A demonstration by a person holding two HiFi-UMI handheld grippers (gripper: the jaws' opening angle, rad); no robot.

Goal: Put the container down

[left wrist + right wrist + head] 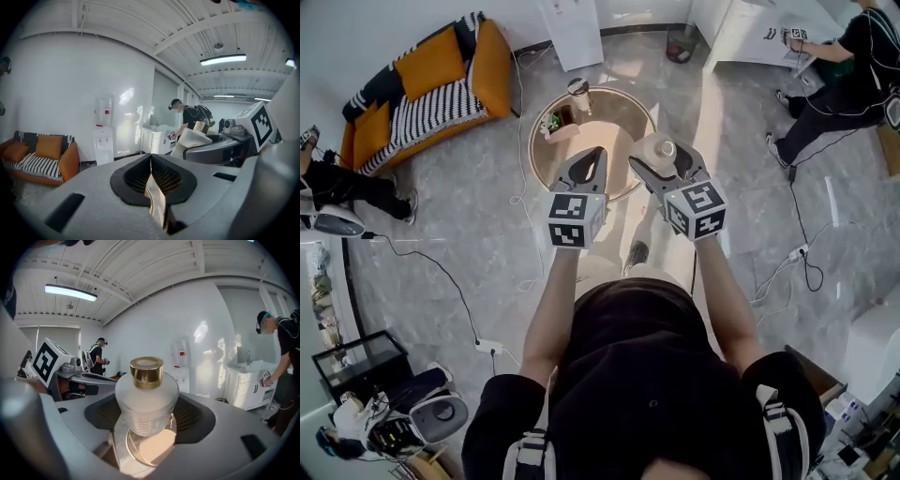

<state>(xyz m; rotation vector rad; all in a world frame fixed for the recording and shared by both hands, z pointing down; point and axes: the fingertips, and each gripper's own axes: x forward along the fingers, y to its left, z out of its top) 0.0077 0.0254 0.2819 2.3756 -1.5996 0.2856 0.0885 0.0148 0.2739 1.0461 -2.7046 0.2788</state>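
Left gripper (pixel 151 161) is held idle, ribbed black pads (pixel 133 176) pressed together on nothing, so the set-down is judged to be left to the other side. Container (pixel 146 397), a rounded frosted jar with a shiny gold cap, is clamped upright by its body in the right gripper (pixel 666 161). It is raised over the right edge of the round tan tabletop (pixel 623 117), not yet set down.
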